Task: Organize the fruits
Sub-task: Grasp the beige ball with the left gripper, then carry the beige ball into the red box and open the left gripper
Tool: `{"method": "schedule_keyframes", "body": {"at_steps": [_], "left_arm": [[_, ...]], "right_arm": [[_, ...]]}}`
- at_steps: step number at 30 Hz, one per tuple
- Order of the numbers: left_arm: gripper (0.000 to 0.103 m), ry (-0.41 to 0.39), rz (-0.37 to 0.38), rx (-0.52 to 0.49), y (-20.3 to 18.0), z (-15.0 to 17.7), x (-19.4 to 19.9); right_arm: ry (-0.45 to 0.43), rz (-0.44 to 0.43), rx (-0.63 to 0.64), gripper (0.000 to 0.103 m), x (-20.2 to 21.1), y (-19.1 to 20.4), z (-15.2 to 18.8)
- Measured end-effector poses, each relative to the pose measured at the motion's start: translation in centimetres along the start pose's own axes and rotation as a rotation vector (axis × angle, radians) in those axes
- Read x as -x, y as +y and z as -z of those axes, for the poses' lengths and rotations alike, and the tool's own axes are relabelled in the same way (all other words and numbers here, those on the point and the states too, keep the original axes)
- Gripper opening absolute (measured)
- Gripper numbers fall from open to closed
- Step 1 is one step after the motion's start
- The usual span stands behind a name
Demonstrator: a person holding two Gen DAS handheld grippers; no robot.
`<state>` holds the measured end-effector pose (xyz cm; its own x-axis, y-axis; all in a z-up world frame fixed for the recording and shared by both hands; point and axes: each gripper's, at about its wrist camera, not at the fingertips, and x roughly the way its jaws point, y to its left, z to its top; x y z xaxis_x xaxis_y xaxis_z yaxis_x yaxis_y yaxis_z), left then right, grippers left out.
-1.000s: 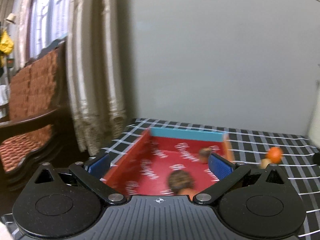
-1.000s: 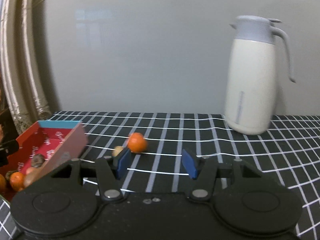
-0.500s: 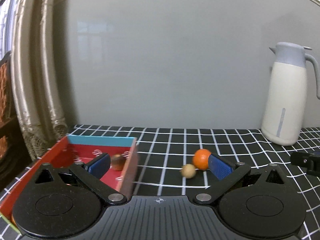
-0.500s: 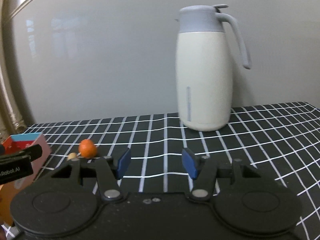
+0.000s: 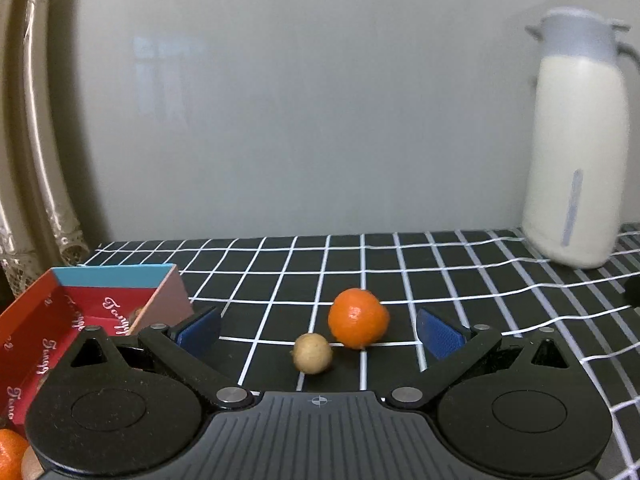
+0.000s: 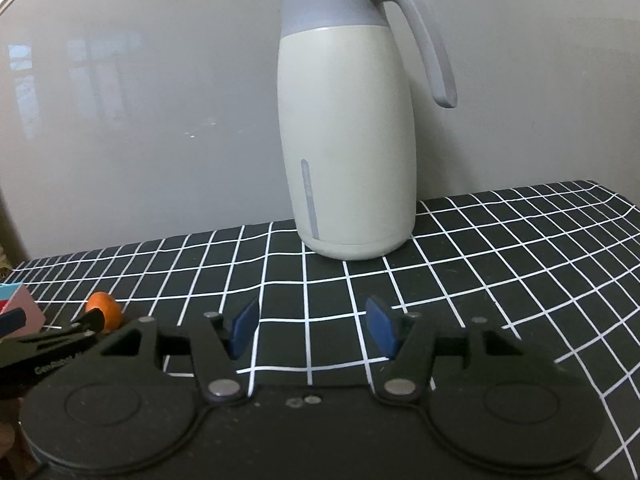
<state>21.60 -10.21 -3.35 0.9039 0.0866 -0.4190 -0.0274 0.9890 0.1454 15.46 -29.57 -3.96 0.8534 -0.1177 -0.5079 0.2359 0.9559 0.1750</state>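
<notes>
An orange tangerine (image 5: 358, 323) and a small tan round fruit (image 5: 313, 352) lie side by side on the black checked tablecloth (image 5: 460, 280). My left gripper (image 5: 318, 334) is open and empty, with both fruits in front of it between the fingers' line. A red box with a blue end (image 5: 72, 312) sits at the left, holding some fruit; another tangerine (image 5: 10, 454) shows at the bottom left. My right gripper (image 6: 312, 326) is open and empty over the cloth. The tangerine also shows in the right wrist view (image 6: 105, 312), at the far left behind the left gripper's finger.
A tall cream thermos jug with a grey lid and handle (image 6: 344, 128) stands at the back by the wall; it also shows in the left wrist view (image 5: 576, 152). A curtain (image 5: 36, 160) hangs at the left. A grey wall runs behind the table.
My left gripper has swung right, away from over the red box, and now faces the two loose fruits. My right gripper has swung right toward the jug. Both stayed open.
</notes>
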Motion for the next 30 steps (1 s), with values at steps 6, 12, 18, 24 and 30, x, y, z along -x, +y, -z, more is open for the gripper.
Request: {"method": "schedule_keyframes", "body": {"at_steps": [6,12,18,24,30], "left_arm": [[0.103,0.020,-0.015,-0.009,-0.3,-0.2,-0.9],[0.095,0.048,-0.035,-0.031,1.0,0.3,-0.6],[0.068,0.103,-0.011,0.020,1.7,0.3,-1.8],[0.036,0.117,0.035,0.021,1.7,0.3,-2.2],[0.025,0.145,0.072,0.043,2.1,0.2,-2.7]], "right_arm": [[0.003,-0.003,0.025,0.060,-0.8,0.6,-0.1],[0.010,-0.014,0.029,0.062,-1.3,0.8,-0.2],[0.014,-0.017,0.029,0.063,-1.3,0.9,-0.3],[0.023,-0.022,0.036,0.063,-1.7,1.2,-0.3],[0.020,-0.026,0.034,0.065,-1.6,1.1,-0.4]]}}
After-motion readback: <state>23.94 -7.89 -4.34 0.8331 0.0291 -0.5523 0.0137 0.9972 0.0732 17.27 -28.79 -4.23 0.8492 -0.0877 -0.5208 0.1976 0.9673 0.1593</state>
